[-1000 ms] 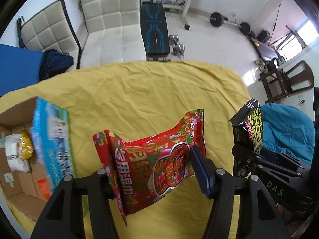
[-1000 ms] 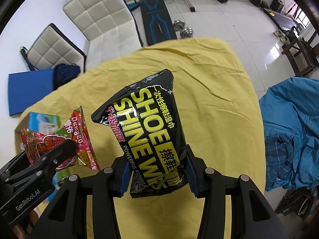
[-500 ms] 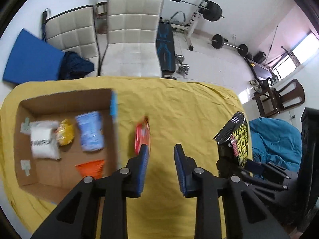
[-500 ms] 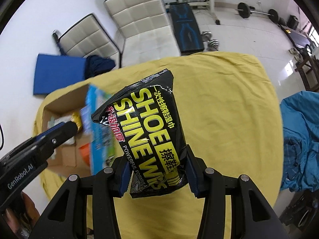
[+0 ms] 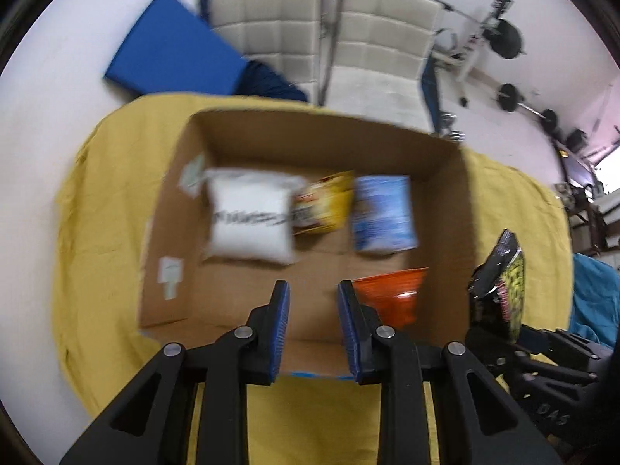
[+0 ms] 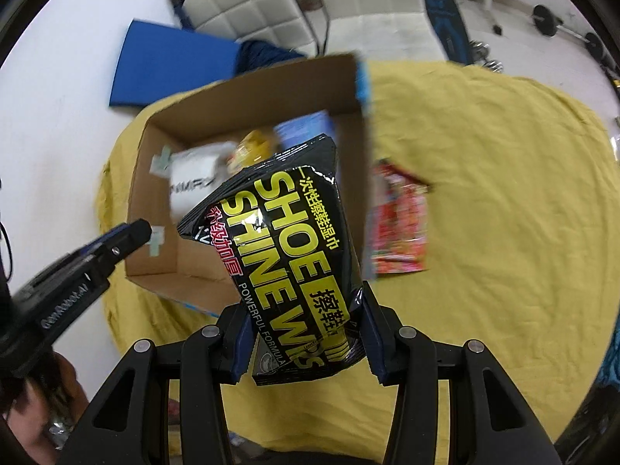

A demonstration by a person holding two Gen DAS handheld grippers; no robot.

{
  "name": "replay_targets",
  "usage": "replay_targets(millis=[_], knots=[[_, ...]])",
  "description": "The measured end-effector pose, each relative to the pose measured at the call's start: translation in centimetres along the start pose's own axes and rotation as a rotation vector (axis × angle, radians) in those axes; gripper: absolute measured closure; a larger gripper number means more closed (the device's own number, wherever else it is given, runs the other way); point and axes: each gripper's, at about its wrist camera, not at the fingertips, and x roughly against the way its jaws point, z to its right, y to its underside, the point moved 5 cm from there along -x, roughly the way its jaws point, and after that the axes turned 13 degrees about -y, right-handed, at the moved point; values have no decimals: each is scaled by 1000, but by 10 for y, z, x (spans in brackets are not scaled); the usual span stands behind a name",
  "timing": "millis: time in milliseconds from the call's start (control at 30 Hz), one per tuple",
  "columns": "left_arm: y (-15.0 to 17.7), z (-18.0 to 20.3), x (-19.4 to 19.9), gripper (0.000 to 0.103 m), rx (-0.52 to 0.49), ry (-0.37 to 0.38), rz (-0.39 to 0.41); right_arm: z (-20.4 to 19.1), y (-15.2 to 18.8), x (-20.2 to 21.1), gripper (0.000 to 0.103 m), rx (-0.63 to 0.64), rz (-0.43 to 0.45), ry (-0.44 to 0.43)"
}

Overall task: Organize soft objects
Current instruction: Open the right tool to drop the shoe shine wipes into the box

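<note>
My left gripper (image 5: 313,302) is open and empty, hovering over the near edge of the cardboard box (image 5: 461,213). In the box lie a white pack (image 5: 250,219), a yellow pack (image 5: 323,205), a blue pack (image 5: 383,213) and an orange pack (image 5: 391,296). My right gripper (image 6: 306,335) is shut on the black shoe-shine wipes pack (image 6: 288,248), held up near the box's right wall (image 6: 362,155); the pack also shows in the left wrist view (image 5: 503,283). A red snack bag (image 6: 401,221) lies on the yellow cloth, outside the box to its right.
The table is covered with a yellow cloth (image 6: 503,193). Two white chairs (image 5: 372,50), a blue mat (image 5: 174,54) and gym weights (image 5: 507,38) stand beyond it. A blue fabric heap (image 5: 593,298) lies to the right.
My left gripper has let go of the red snack bag, which now lies on the cloth beside the box, and has swung left over the box. My right gripper has moved towards the box with the black pack.
</note>
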Motion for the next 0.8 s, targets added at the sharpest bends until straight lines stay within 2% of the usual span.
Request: replay_targets(millis=[167, 300, 500, 667, 800], knots=[[7, -38, -42, 80, 32, -29, -64, -22, -5, -48, 54, -2, -32, 6], [9, -51, -64, 79, 34, -48, -99, -32, -14, -83, 53, -27, -40, 11], [9, -59, -85, 68, 30, -59, -132, -33, -26, -120, 49, -67, -73, -2], [5, -63, -91, 52, 36, -59, -130, -34, -32, -126, 46, -56, -69, 14], [-1, -62, -84, 31, 24, -65, -105, -31, -34, -115, 44, -62, -48, 16]])
